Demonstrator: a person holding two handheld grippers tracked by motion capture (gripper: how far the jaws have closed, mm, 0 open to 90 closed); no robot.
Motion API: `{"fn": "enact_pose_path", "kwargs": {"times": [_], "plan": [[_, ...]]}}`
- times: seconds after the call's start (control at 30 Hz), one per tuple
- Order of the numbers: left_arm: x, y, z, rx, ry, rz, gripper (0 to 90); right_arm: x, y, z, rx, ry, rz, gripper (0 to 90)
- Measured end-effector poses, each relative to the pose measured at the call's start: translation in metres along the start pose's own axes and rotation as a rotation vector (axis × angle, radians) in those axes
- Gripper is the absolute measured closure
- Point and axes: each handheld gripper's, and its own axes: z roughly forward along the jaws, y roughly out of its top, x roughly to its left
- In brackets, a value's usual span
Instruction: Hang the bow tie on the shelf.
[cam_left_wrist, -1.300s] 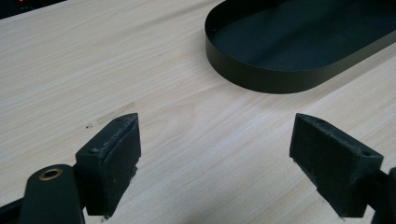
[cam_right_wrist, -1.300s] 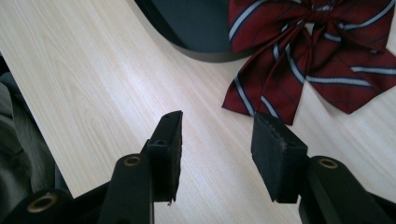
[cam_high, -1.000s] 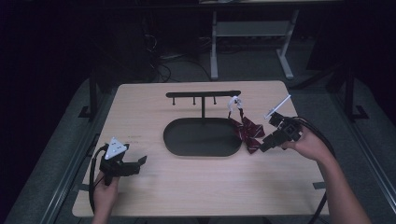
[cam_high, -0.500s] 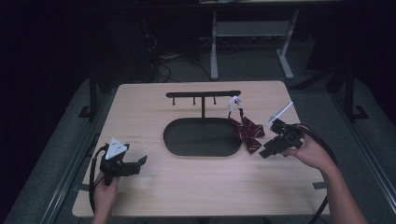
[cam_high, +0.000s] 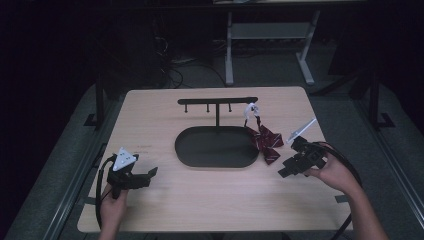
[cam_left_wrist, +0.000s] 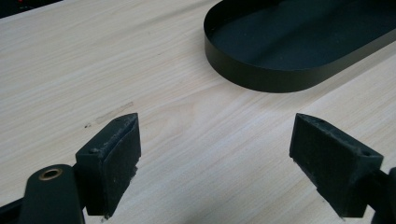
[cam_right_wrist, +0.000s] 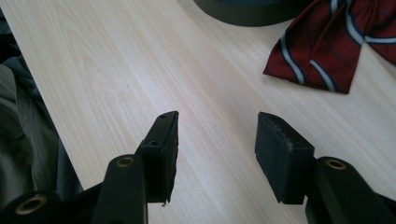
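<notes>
1. My left gripper rests low on the table, jaws spread wide, empty.
2. The black tray sits mid-table.
3. The striped bow tie hangs from the rack, touching the tray's right end.
4. My right gripper, jaws parted, sits just right of it.

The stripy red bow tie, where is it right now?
In the high view the bow tie lies on the table's right side, against the right end of the black oval tray, just ahead of the right hand-held gripper.

Light wooden table on grey floor. Behind it, a white-framed stand and tangled cables. Surroundings dark.
</notes>
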Motion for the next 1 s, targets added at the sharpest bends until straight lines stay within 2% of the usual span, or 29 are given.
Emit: {"fn": "enact_pose_path", "kwargs": {"times": [0.57, 0.77, 0.9, 1.0], "plan": [[0.000, 0.000, 0.001, 0.006, -0.001, 0.004, 16.3, 0.008, -0.023, 0.014, -0.014, 0.015, -0.002, 48.4], [0.000, 0.000, 0.001, 0.007, -0.001, 0.005, 16.3, 0.011, -0.030, 0.016, -0.024, 0.006, 0.010, 47.5], [0.000, 0.000, 0.001, 0.008, -0.001, 0.005, 16.3, 0.011, -0.037, 0.017, -0.046, -0.003, 0.030, 45.9], [0.000, 0.000, 0.001, 0.008, -0.001, 0.004, 16.3, 0.012, -0.043, 0.019, -0.086, -0.018, 0.054, 45.0]]}}
